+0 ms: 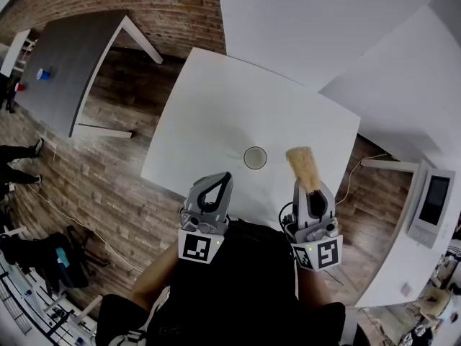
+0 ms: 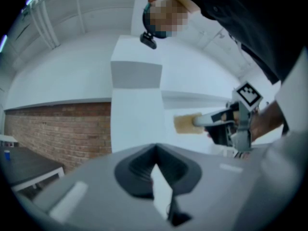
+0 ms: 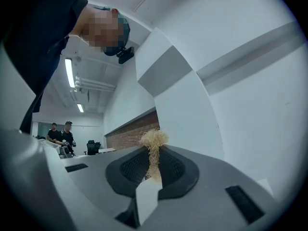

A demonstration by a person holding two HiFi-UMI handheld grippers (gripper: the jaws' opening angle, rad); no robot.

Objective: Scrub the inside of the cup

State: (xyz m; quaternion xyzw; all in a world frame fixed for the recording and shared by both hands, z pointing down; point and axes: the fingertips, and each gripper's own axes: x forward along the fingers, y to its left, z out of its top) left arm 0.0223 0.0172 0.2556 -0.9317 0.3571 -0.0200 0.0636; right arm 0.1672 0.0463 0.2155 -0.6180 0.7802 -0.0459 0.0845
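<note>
On the white table (image 1: pixel 216 114) a small cup (image 1: pixel 255 158) stands upright near the front edge, its open mouth facing up. My left gripper (image 1: pixel 224 178) hovers just left of the cup and nearer me, jaws shut with nothing between them. The left gripper view shows the same shut jaws (image 2: pixel 155 149) pointing level at a wall. My right gripper (image 1: pixel 308 191) is held right of the cup, shut on a brush (image 1: pixel 302 162) whose tan bristles stick out ahead. In the right gripper view the bristles (image 3: pixel 154 139) rise from the shut jaws (image 3: pixel 154 153). The cup is hidden in both gripper views.
A grey table (image 1: pixel 72 56) with a small blue cup (image 1: pixel 44 73) stands at the far left by a brick wall (image 1: pixel 173 6). A wall panel (image 1: pixel 434 200) hangs at the right. A cable (image 1: pixel 353 179) trails on the wood floor. Two people (image 3: pixel 61 134) stand far off.
</note>
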